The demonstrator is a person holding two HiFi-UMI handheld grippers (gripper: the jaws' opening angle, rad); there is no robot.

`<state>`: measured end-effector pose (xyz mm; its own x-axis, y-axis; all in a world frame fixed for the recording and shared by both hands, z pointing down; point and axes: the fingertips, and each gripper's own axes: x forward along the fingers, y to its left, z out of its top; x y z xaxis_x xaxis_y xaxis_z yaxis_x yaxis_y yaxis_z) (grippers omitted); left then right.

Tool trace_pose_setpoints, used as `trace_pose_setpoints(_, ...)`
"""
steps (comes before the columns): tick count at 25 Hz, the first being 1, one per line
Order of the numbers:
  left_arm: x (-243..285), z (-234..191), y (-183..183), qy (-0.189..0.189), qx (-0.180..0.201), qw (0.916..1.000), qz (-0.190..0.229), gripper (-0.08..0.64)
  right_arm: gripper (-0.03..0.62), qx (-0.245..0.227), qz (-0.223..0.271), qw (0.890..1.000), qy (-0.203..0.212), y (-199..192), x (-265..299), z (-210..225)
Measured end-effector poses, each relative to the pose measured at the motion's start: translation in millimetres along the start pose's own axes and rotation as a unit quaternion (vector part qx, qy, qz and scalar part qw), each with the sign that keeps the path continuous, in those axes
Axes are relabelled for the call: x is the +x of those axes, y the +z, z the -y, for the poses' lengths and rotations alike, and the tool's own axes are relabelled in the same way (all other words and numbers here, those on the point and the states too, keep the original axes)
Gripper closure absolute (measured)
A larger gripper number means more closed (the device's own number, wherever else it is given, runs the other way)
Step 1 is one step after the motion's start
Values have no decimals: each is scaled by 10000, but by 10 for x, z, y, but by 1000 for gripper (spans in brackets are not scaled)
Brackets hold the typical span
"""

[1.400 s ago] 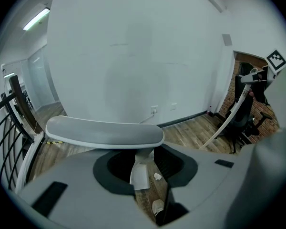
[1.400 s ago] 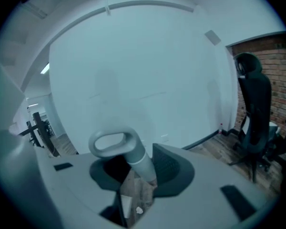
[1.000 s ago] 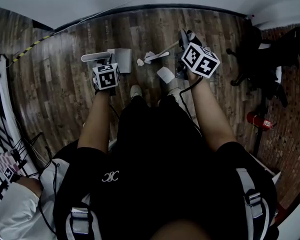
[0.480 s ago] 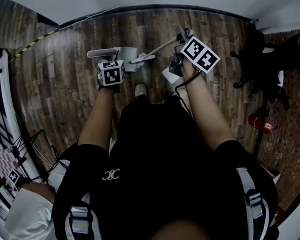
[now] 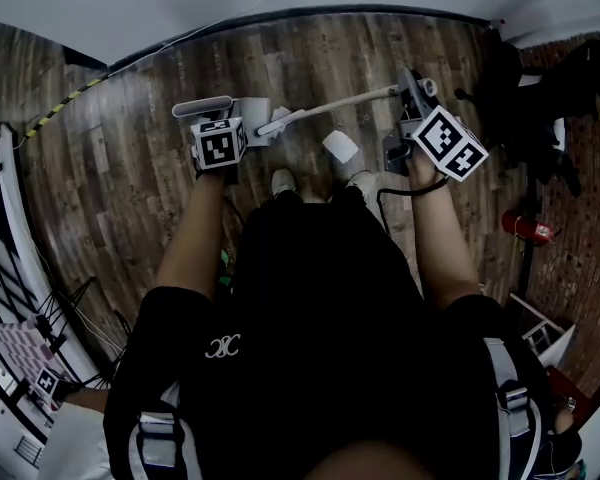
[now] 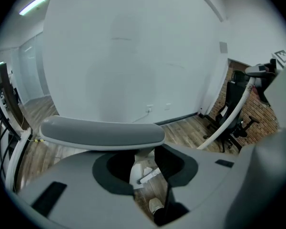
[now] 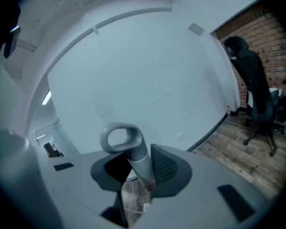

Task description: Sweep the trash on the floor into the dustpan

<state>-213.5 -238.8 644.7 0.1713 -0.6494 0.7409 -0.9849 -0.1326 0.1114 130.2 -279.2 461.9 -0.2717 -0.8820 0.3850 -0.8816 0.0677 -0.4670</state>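
In the head view my left gripper [image 5: 212,121] is shut on the grey dustpan handle [image 5: 202,108]. The grey dustpan [image 5: 250,115] stands upright on the wood floor just right of it. My right gripper [image 5: 410,108] is shut on the broom stick [image 5: 355,98], which slants left and down to the broom head [image 5: 278,124] at the dustpan's mouth. A flat white paper [image 5: 340,147] lies on the floor near my shoes. In the left gripper view the dustpan handle [image 6: 102,131] crosses the jaws, with crumpled paper [image 6: 147,168] in the pan below. The right gripper view shows the looped broom handle [image 7: 142,166] between the jaws.
A white wall with a dark baseboard [image 5: 310,13] runs behind the dustpan. A black office chair [image 5: 525,118] and a red object [image 5: 527,228] stand at the right on the brick-patterned floor. Railings and cables [image 5: 20,268] line the left side. My white shoes [image 5: 282,182] are just below the dustpan.
My right gripper has swung to the right, laying the broom stick flatter. The broom head moved left to the dustpan's mouth, and the crumpled scraps that lay beside the pan are now at or in it.
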Motion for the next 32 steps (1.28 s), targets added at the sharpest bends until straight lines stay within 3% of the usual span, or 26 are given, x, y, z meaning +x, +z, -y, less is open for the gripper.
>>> trace_pose_setpoints(9, 143, 342, 173, -573, 404, 9974, -149, 425, 486, 247, 684, 9910, -1126, 321, -848, 958)
trace_pose_setpoints(18, 266, 776, 382, -782, 687, 9941, -306, 417, 487, -730, 774, 9766, -1867, 347, -1357, 1352)
trace_pose_setpoints(22, 277, 890, 390, -840, 810, 9925, -363, 417, 494, -782, 974, 9542, -2718, 413, -1655, 1795)
trace_pose_setpoints(26, 284, 963, 399, -876, 899, 9913, -390, 417, 500, -246, 1286, 9191, -3717, 499, -1985, 2383)
trace_pose_setpoints(28, 291, 1007, 401, -910, 931, 9906, -411, 418, 499, -68, 1367, 9107, -3898, 503, -2079, 2556)
trace_pose_setpoints(30, 296, 1040, 416, -927, 960, 9901, -424, 417, 499, -52, 1280, 9133, -3866, 451, -2047, 2593)
trace_pose_setpoints(32, 303, 1063, 430, -947, 989, 9896, -432, 417, 494, -90, 1099, 9234, -3676, 332, -1901, 2511)
